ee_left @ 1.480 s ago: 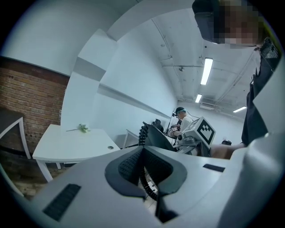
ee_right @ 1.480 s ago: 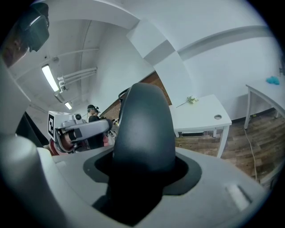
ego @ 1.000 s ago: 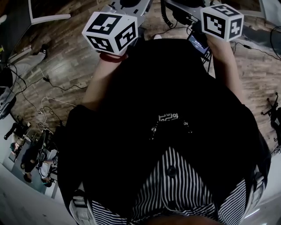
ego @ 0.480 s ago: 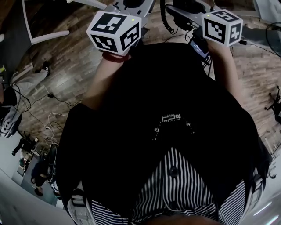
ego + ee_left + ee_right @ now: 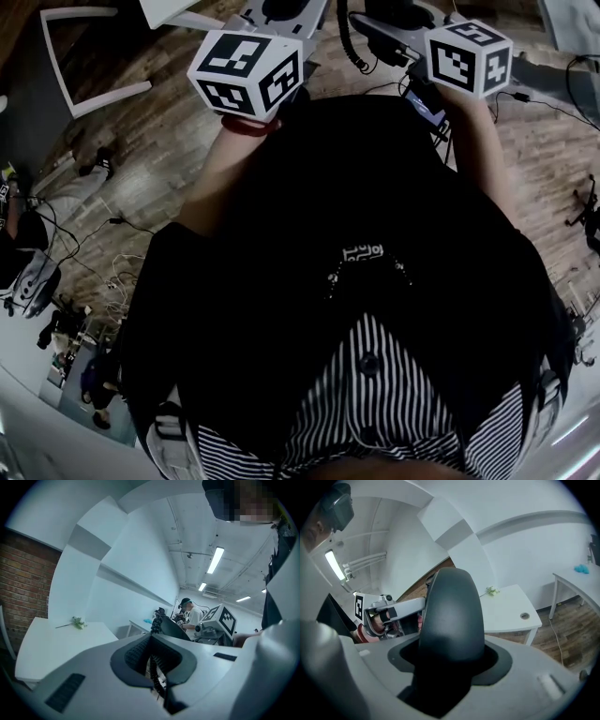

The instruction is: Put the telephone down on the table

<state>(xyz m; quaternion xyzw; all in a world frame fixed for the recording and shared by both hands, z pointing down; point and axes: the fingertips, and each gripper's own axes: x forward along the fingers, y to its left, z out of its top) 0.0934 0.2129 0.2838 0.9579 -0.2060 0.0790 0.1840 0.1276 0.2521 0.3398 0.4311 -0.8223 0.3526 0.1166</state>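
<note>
My right gripper point(image 5: 450, 667) is shut on the black telephone handset point(image 5: 450, 616), whose rounded end fills the space between the jaws. In the head view the right gripper point(image 5: 394, 14) is held high in front of the person's chest, and the black coiled cord point(image 5: 349, 37) hangs beside it. My left gripper point(image 5: 152, 663) has its jaws together with only a thin slit between them. The coiled cord point(image 5: 157, 620) shows through that slit, and I cannot tell whether it is pinched. The left gripper point(image 5: 281, 7) is level with the right one.
A white table point(image 5: 511, 613) with a small green sprig point(image 5: 490, 591) stands by a brick wall; it also shows as the white table point(image 5: 56, 644) in the left gripper view. Cables point(image 5: 122, 225) trail over the wooden floor. Another person sits at a desk point(image 5: 190, 616) far off.
The floor and a white frame have slid rightward and down in the head view as the person turns. Both grippers keep their height and grip.
</note>
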